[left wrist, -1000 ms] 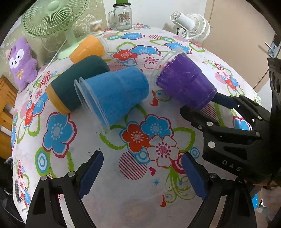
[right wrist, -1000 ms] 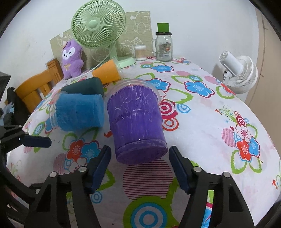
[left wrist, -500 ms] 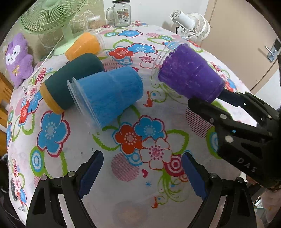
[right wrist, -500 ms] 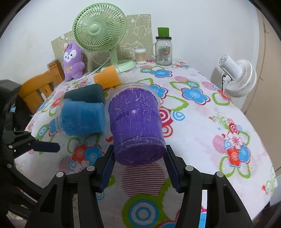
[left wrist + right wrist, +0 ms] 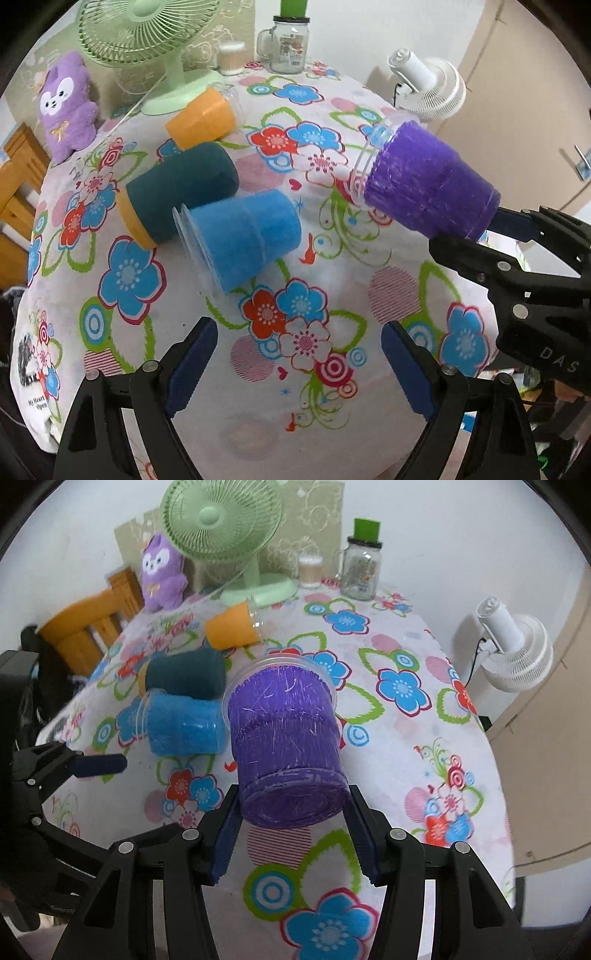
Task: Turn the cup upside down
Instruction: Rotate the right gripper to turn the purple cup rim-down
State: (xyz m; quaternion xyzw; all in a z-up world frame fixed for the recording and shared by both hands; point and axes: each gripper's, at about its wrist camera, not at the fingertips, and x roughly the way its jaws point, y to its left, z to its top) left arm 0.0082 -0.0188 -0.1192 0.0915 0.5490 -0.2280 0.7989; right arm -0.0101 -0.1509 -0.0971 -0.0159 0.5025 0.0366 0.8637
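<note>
A: Where's the purple cup (image 5: 286,746)?

B: Pinched at its base in the right gripper (image 5: 293,836), both blue pads flat against the sides. It's off the table (image 5: 413,760), lying roughly sideways, clear rim pointing toward the far edge. In the left wrist view the same cup (image 5: 428,186) hangs over the table's right side; one finger is hidden behind it.

A: Left gripper (image 5: 299,373)?

B: Jaws spread wide, nothing between them, over the near edge. In the right wrist view only one of its blue tips shows, rest cut off at frame left.

A: Other cups?

B: Blue cup (image 5: 240,240) on its side mid-table, touching the dark teal cup (image 5: 181,188) behind it. Orange cup (image 5: 201,120) also on its side, nearer the far edge by the green fan (image 5: 151,40). Can't tell if orange touches teal.

A: Anything else?

B: Glass jar (image 5: 360,568), purple plush (image 5: 162,574), white fan (image 5: 513,650) past the right edge. Jar label is unreadable.
</note>
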